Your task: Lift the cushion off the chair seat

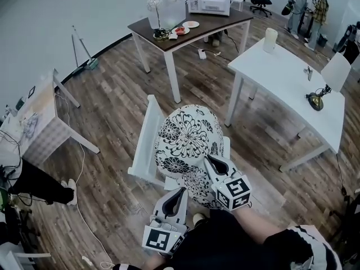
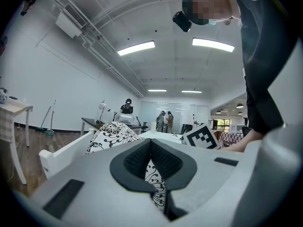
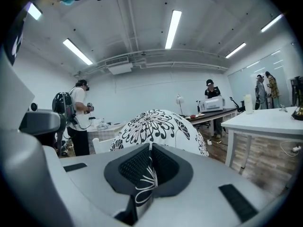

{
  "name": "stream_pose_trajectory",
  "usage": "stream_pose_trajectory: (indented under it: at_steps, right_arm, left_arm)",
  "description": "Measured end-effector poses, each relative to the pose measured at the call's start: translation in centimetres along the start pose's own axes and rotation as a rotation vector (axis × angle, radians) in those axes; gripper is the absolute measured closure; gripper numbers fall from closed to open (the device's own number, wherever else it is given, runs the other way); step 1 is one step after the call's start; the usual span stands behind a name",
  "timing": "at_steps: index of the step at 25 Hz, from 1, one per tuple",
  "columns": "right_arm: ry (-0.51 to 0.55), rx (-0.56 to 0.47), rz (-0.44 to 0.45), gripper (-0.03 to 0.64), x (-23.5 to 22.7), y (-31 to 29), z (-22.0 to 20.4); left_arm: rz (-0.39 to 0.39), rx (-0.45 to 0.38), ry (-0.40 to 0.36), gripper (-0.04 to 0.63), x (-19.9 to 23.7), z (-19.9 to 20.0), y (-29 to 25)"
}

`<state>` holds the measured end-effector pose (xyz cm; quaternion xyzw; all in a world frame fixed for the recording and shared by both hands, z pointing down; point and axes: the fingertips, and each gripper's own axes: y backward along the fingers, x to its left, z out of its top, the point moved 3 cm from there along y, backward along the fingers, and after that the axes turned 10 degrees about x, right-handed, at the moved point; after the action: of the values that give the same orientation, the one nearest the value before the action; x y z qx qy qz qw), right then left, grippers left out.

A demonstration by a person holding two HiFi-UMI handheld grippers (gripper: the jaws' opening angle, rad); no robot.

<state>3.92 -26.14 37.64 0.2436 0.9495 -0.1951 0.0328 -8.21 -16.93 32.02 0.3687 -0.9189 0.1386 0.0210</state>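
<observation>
Flanking cushion (image 1: 188, 134) | chair back (image 1: 143, 142) left | white table (image 1: 281, 77) right | brown table (image 1: 219, 20) beyond

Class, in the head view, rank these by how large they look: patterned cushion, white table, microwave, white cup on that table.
1. white table
2. patterned cushion, close behind; it is nearer the camera, so this pair is unsure
3. microwave
4. white cup
</observation>
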Motion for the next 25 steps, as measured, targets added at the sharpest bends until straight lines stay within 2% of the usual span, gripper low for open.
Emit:
stream_pose_trajectory:
  at_steps: [12, 25]
  right_arm:
    - [0.005, -0.041, 0.018, 0.584, 1.1, 2.6, 0.6]
    - [0.017, -0.064, 0.066, 0.584, 1.1, 9.0, 0.2]
  left_arm:
    - [0.0, 0.002, 0.001, 0.595, -1.5, 0.1, 0.8]
    - [0.065, -0.016, 0.017, 0.595, -7.7, -0.7, 2.7]
